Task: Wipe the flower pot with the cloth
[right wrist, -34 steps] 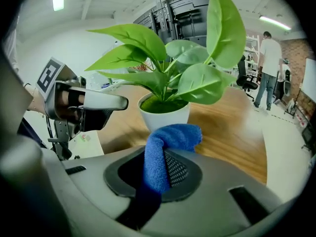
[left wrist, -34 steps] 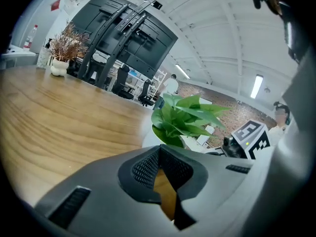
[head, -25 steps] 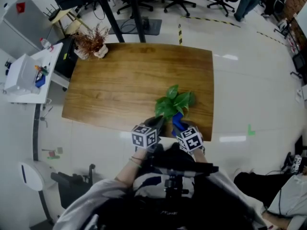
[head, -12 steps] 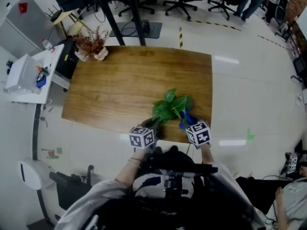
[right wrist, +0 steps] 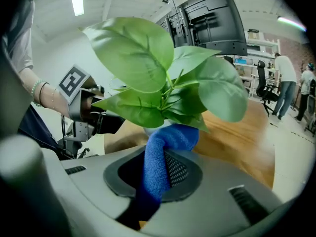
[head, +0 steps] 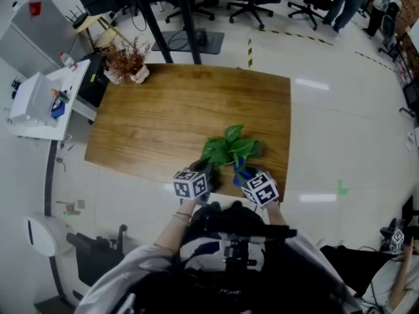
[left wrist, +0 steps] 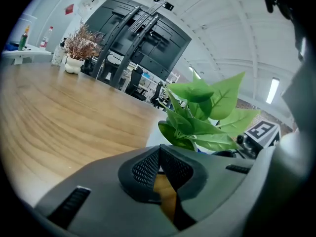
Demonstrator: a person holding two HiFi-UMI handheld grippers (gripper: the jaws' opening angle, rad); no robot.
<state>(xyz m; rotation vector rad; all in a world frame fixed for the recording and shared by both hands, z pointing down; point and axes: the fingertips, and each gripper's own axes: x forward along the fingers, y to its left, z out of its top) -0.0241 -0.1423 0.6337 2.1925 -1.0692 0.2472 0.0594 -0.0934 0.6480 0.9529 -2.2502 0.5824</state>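
Wood table (head: 163,116) in a big office room. Pinched tight in the right tongs (right wrist: 159,157), a blue cloth (right wrist: 170,138), pressed right up against the white flower pot (right wrist: 154,130) under big green leaves (right wrist: 163,73). Squeezed shut on nothing, the left tongs (left wrist: 158,151), just beside the pot. Pot near the table's front edge.

My right gripper (right wrist: 161,171) has its jaws clamped on the blue cloth (right wrist: 167,141), which rises in a thick fold and presses against the white flower pot (right wrist: 153,129), just under the broad green leaves (right wrist: 165,78). Beyond the pot, to the left, the left gripper (right wrist: 106,121) reaches in with its marker cube on top. The wooden table (right wrist: 242,137) runs off to the right.
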